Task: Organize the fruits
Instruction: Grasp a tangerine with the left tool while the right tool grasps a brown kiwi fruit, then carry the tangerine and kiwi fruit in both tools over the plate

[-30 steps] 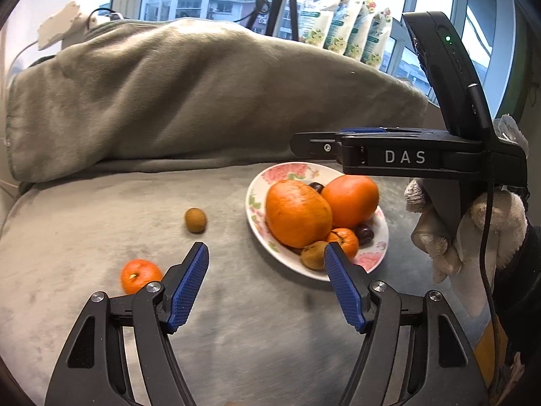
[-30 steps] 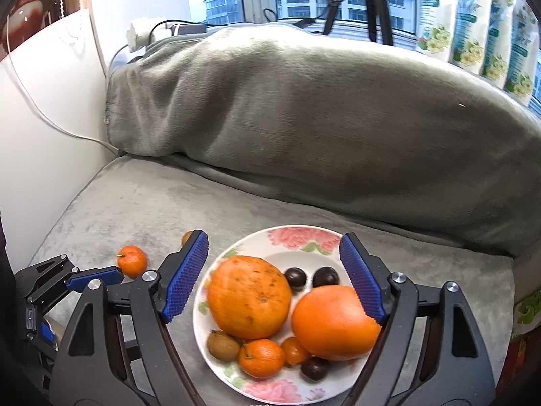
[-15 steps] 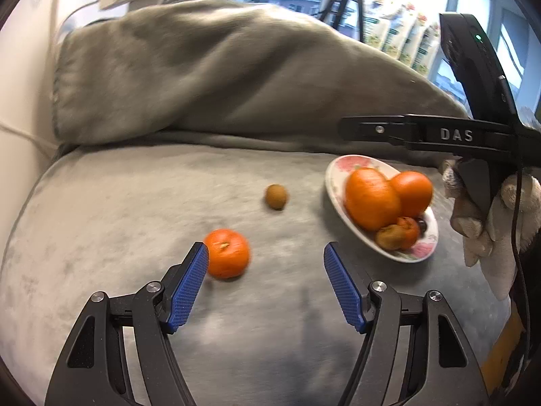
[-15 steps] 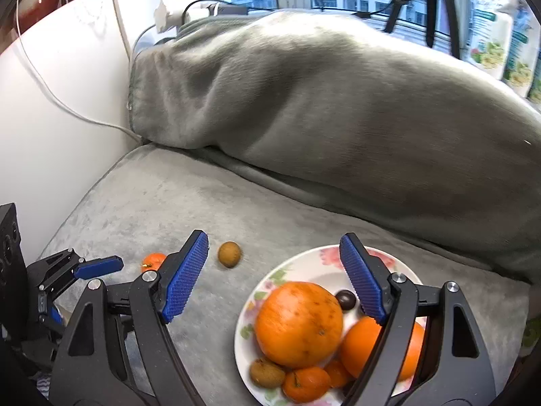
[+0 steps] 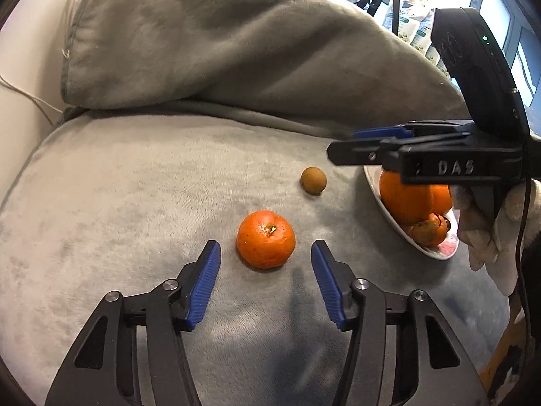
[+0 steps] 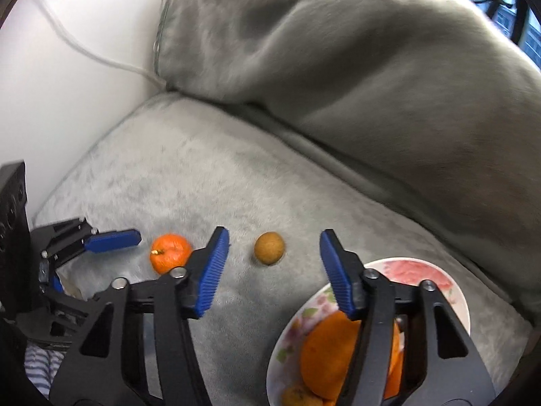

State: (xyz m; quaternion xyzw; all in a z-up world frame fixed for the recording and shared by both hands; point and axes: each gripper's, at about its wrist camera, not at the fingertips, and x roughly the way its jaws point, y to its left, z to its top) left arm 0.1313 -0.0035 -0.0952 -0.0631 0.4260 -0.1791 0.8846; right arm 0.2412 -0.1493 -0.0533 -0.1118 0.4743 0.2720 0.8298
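Grey plush fabric [image 5: 135, 203] covers the whole working surface, with a bulky grey blanket [image 5: 236, 50] heaped along the far side and window panes in the upper right of the left wrist view.

Nearest in that view, the left gripper [image 5: 266, 253] sits at lower centre with its blue pads spread wide, holding nothing. A tangerine [image 5: 265, 239] lies on the fabric just beyond the fingertips, in line with the gap between them. Farther off, toward centre right, rests a small brown fruit [image 5: 313, 180], well apart from the tangerine. At the right edge a floral plate [image 5: 436, 253] carries oranges and smaller fruit.

From the right wrist view, the right gripper [image 6: 274, 247] also stands spread and empty at lower centre, hovering beside the plate [image 6: 422, 267]; the brown fruit [image 6: 269, 248] lies beyond its fingertips, and the tangerine [image 6: 170, 253] shows at lower left, near the left gripper [image 6: 113, 240].
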